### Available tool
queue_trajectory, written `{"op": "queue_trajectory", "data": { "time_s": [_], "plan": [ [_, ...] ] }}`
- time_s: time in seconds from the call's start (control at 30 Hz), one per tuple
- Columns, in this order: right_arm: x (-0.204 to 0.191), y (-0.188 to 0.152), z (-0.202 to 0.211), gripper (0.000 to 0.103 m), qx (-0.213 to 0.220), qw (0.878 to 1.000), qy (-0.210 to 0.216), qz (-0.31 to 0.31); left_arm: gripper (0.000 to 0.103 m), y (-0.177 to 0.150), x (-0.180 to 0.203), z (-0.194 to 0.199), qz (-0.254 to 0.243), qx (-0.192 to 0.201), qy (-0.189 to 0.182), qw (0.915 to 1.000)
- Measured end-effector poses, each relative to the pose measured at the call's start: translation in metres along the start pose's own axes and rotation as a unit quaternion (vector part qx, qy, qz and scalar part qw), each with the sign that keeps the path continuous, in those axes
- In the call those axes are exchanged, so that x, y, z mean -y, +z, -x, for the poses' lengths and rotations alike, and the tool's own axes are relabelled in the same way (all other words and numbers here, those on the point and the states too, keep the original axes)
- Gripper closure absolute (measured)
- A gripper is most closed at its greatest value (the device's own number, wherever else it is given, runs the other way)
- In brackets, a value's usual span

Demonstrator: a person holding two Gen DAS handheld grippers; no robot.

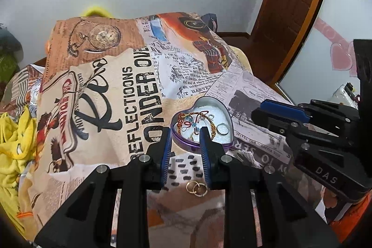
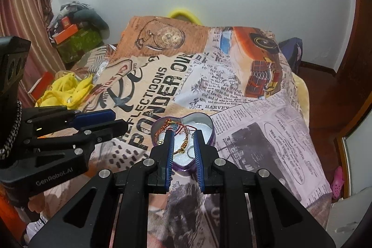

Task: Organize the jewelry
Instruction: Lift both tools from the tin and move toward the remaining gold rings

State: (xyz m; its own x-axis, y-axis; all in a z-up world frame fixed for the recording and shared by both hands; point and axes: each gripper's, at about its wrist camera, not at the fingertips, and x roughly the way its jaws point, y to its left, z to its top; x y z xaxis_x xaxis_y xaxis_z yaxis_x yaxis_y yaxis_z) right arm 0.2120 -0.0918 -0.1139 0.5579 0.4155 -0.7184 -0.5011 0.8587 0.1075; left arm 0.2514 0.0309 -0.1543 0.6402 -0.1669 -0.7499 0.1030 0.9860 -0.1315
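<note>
Purple metal forms the wall of the heart-shaped tin [image 1: 186, 143] that sits open on my bed, on a printed bedspread [image 1: 111, 94] covered in newspaper and poster patterns. Inside the tin, on its pale lining, lie a tangle of gold and red bracelets [image 1: 193, 122] and a silver ring [image 1: 222, 129] toward its right side. A pair of linked gold rings [image 1: 196, 188] lies outside the tin, on the bedspread just in front of it.

My left gripper [image 1: 186, 131] hangs above the tin's near edge with its blue-padded fingers apart and nothing between them; the tin and the gold rings show through the gap. My right gripper [image 2: 183, 134] hangs over the tin from the other side, its fingers also parted a little and gripping nothing, with the bracelets showing between the tips. Each gripper appears in the other's view, off to the side of the tin.

Yellow cloth [image 2: 65, 90] is bunched at the left edge of the bed.
</note>
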Motion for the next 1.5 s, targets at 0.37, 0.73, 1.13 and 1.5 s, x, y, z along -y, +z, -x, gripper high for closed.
{"op": "queue_trajectory", "data": {
  "time_s": [0.37,0.73,1.13,1.5],
  "plan": [
    [-0.018,-0.014,0.025,0.087,0.012,1.000,0.008,0.009,0.075,-0.021,0.002,0.034,-0.003,0.011,0.011,0.9999],
    [-0.040,-0.049,0.001,0.087,-0.045,0.998,0.028,0.032,0.072,-0.056,-0.007,0.035,-0.005,-0.016,0.008,0.9998],
    [-0.042,-0.069,-0.036,0.087,-0.102,0.994,0.041,0.030,0.072,-0.079,-0.021,0.008,0.009,-0.055,0.010,0.9984],
    [-0.040,-0.069,-0.062,0.087,-0.119,0.991,0.059,0.011,0.072,-0.081,-0.026,-0.010,0.013,-0.071,0.011,0.9973]
  ]
}}
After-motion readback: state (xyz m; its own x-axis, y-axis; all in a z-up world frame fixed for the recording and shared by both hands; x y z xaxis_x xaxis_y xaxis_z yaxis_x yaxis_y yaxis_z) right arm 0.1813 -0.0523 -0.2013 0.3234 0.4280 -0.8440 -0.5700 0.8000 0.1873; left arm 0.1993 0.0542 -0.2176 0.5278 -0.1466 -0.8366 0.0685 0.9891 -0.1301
